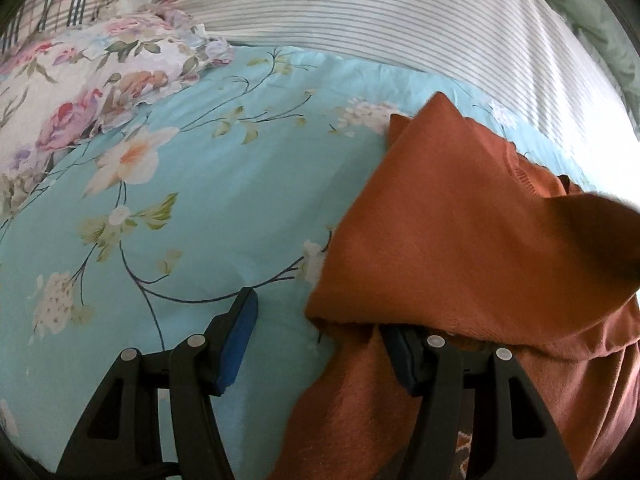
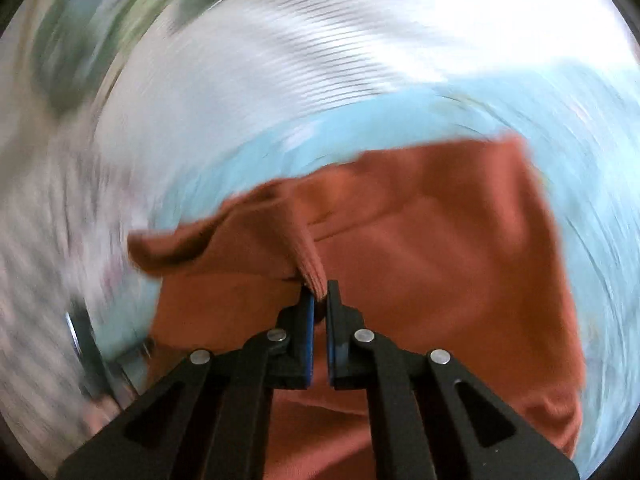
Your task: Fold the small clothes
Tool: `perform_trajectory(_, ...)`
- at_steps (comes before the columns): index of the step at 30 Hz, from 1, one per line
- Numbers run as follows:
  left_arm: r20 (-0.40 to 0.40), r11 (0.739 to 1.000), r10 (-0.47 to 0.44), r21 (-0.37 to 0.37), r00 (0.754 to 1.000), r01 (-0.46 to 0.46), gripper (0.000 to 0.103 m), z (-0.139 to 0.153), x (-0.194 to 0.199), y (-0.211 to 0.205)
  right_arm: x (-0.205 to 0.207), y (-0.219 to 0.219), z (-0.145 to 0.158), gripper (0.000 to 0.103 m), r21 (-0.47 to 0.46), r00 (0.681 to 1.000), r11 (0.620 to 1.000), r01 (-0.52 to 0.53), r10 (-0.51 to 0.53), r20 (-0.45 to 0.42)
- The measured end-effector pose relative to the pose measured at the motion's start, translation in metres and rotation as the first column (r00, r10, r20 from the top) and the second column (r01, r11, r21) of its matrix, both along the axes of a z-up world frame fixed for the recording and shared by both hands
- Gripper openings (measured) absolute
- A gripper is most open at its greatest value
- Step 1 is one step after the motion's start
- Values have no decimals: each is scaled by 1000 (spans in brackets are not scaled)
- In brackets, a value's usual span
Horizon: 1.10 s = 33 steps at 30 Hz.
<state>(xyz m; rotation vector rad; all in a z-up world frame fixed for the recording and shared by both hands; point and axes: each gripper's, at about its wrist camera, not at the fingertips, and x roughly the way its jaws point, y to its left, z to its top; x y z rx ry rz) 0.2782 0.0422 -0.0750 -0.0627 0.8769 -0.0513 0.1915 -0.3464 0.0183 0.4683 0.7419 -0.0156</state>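
Note:
A rust-orange knit garment (image 1: 460, 232) lies on the light blue floral bedsheet (image 1: 224, 200), at the right of the left wrist view. My left gripper (image 1: 320, 316) is open; its right finger is partly under a fold of the garment and its left finger (image 1: 240, 332) rests over bare sheet. In the right wrist view the same garment (image 2: 440, 248) fills the middle. My right gripper (image 2: 319, 294) is shut on a ribbed edge of the garment and holds it up. That view is heavily motion-blurred.
A striped white pillow (image 1: 380, 12) lies along the far side of the bed. A pink floral cloth (image 1: 72, 92) and a plaid cloth (image 1: 72, 0) sit at the far left. Green fabric (image 1: 580, 12) is at the far right.

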Motion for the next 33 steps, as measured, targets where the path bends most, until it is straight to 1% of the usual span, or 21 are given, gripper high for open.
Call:
perform_trajectory(1,3,1000,0,16,1000,-1,62,0,-1,-3,-10,-14,-2,6,22,998,997,67,-67,-1)
perform_trajectory(3,6,999,1,42,1000,-2,61,0,-1,-7,-25,-29,-10,6,58,991,989,133,-132,-17)
perform_trajectory(5,8,998,1,58,1000,-1,61,0,-1,-9,-30,-31,-20,6,78,989,987,144,-140,-50)
perform_trajectory(6,10,998,5,62,1000,-5,61,0,-2,-9,-32,-29,-24,6,69,988,987,145,-140,-64)
perform_trajectory(9,12,999,28,39,1000,-29,61,0,-3,-4,-35,-30,-29,6,77,985,985,154,-148,-85)
perform_trajectory(13,15,998,58,-23,998,-58,61,0,-6,8,-38,-42,-36,7,132,981,976,175,-162,-105)
perform_trajectory(16,10,996,72,-52,997,-71,61,-1,-5,12,-38,-43,-39,8,149,979,971,189,-175,-106)
perform_trajectory(18,12,994,77,-73,997,-76,61,-1,-5,15,-37,-42,-38,8,133,978,972,194,-182,-98)
perform_trajectory(20,11,993,79,-91,997,-78,62,-1,-5,17,-36,-38,-31,8,88,981,979,185,-179,-72)
perform_trajectory(21,8,991,81,-103,997,-80,62,-2,-5,19,-39,-36,-27,8,59,981,980,191,-188,-50)
perform_trajectory(22,8,990,83,-111,997,-81,62,-2,-5,20,-40,-34,-23,8,26,978,979,202,-201,-46)
perform_trajectory(23,6,989,82,-123,997,-81,62,-2,-5,21,-40,-35,-24,8,17,976,978,210,-208,-61)
perform_trajectory(25,1,988,82,-134,997,-81,62,-3,-5,22,-36,-40,-36,8,47,971,978,204,-196,-136)
perform_trajectory(27,-3,986,82,-145,997,-82,62,-3,-5,23,-41,-45,-40,8,79,972,976,201,-189,-138)
perform_trajectory(28,-5,985,80,-153,997,-80,62,-3,-4,24,-45,-46,-38,9,76,973,977,198,-187,-136)
perform_trajectory(33,-23,977,70,-200,997,-73,62,-3,-4,30,-70,-48,-23,10,-28,967,977,211,-213,-137)
